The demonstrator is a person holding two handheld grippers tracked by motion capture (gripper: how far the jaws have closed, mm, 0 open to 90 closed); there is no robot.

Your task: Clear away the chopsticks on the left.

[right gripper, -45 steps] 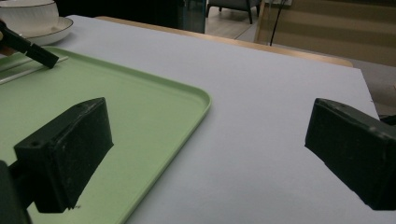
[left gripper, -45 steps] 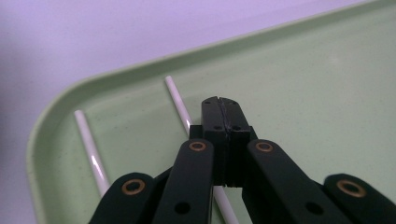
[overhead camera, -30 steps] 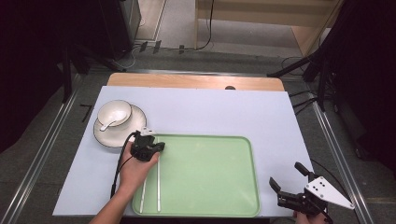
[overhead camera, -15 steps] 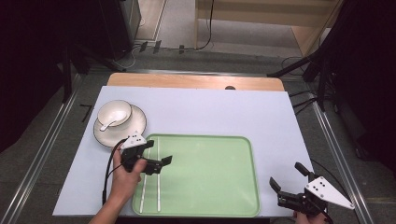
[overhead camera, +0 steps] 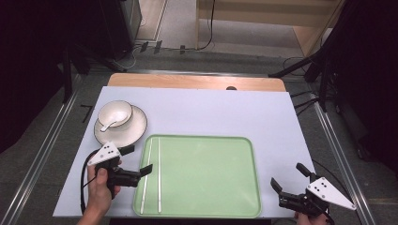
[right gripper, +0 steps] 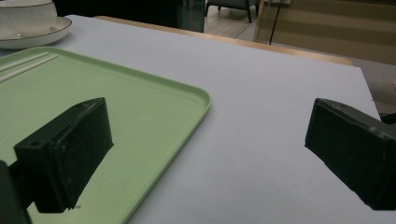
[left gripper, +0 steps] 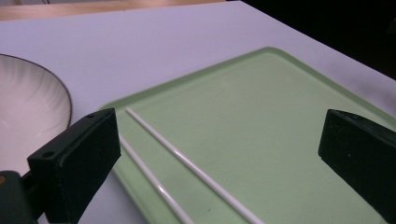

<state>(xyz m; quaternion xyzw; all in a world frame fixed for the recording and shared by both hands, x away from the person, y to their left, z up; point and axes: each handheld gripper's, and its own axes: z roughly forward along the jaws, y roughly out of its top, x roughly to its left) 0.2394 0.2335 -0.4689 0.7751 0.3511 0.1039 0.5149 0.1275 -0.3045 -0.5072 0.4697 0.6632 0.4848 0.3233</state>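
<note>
High view: I see my left gripper [overhead camera: 137, 160] held over the near-left part of the desk [overhead camera: 211, 110], at the left edge of the green tray [overhead camera: 211, 187]. Its jaws stand wide apart and grip nothing; one jaw reaches over the tray's left rim, the other points toward the plate [overhead camera: 136, 129]. My left hand [overhead camera: 101, 187] holds the gripper from below, and a black cable loops off to its left.

Two white chopsticks [overhead camera: 158, 173] lie side by side on the left part of the tray, running from its far edge toward its near edge, slightly apart from each other. The rest of the tray is bare.

A cream bowl [overhead camera: 115, 114] sits on the plate at the far-left of the desk, just beyond the tray's far-left corner. A white spoon [overhead camera: 109, 124] rests in the bowl with its handle over the rim.

My right gripper [overhead camera: 290, 183] is at the near-right corner of the desk, just beside the tray's right edge, its jaws spread open and empty.

Left gripper view: both chopsticks [left gripper: 187, 165] run diagonally between the open jaws, and the plate [left gripper: 32, 116] shows at the left.

Right gripper view: the tray corner [right gripper: 196, 100] lies between the open jaws, above bare desk surface.
</note>
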